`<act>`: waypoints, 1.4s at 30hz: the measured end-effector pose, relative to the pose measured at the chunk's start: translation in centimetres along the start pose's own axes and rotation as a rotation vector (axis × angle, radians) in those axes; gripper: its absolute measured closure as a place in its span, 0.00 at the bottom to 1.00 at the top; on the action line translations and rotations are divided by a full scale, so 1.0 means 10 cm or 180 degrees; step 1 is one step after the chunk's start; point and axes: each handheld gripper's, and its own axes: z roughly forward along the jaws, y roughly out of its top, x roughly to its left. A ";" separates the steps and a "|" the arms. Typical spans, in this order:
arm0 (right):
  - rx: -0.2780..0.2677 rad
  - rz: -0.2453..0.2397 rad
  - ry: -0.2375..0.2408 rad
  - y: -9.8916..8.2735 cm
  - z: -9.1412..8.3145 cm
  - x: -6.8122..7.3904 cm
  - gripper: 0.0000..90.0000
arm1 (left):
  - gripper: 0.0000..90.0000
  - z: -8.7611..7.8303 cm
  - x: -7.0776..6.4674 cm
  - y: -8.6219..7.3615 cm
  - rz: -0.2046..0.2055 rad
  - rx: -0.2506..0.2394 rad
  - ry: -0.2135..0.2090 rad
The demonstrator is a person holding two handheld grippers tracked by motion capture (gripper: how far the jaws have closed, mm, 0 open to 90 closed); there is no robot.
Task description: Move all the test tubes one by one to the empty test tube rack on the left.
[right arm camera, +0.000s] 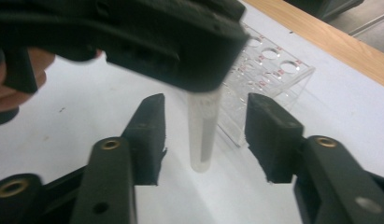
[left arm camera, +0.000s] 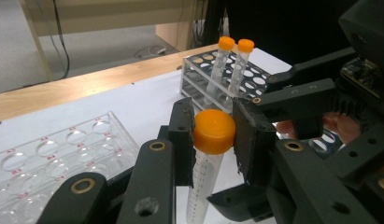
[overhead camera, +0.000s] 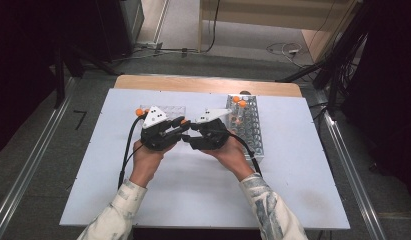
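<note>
Two orange-capped tubes are held upright in the metal rack. A third tube is clamped at its cap by the left gripper. It hangs untouched between the half-open jaws of the right gripper.

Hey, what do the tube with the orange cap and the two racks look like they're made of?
Tube: clear plastic, see-through with printed marks; orange cap matte plastic. Near rack: clear acrylic, likely, glossy edges. Far rack: white-grey, probably coated metal or plastic.

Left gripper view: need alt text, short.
The left gripper has its jaws shut on the orange cap of a clear graduated tube that hangs upright above the white table. Behind stands a metal rack with two orange-capped tubes; a clear plastic rack lies at left.
</note>
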 end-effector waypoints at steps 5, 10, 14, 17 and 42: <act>-0.0047 0.0042 0.0010 -0.01 -0.09 -0.04 0.41 | 0.78 -0.05 0.08 0.06 0.0021 0.0008 0.0131; -0.0096 0.0044 -0.0020 -0.03 -0.16 -0.07 0.40 | 0.78 -0.10 0.18 0.11 -0.0022 -0.0029 0.0225; -0.0097 0.0062 -0.0036 -0.06 -0.20 -0.09 0.40 | 0.78 -0.14 0.26 0.16 -0.0049 -0.0064 0.0290; -0.0108 0.0074 -0.0052 -0.08 -0.22 -0.11 0.41 | 0.78 -0.17 0.31 0.21 -0.0008 -0.0065 0.0366; -0.0164 0.0119 -0.0101 -0.10 -0.27 -0.14 0.35 | 0.78 -0.17 0.74 0.27 -0.0162 -0.0141 0.0753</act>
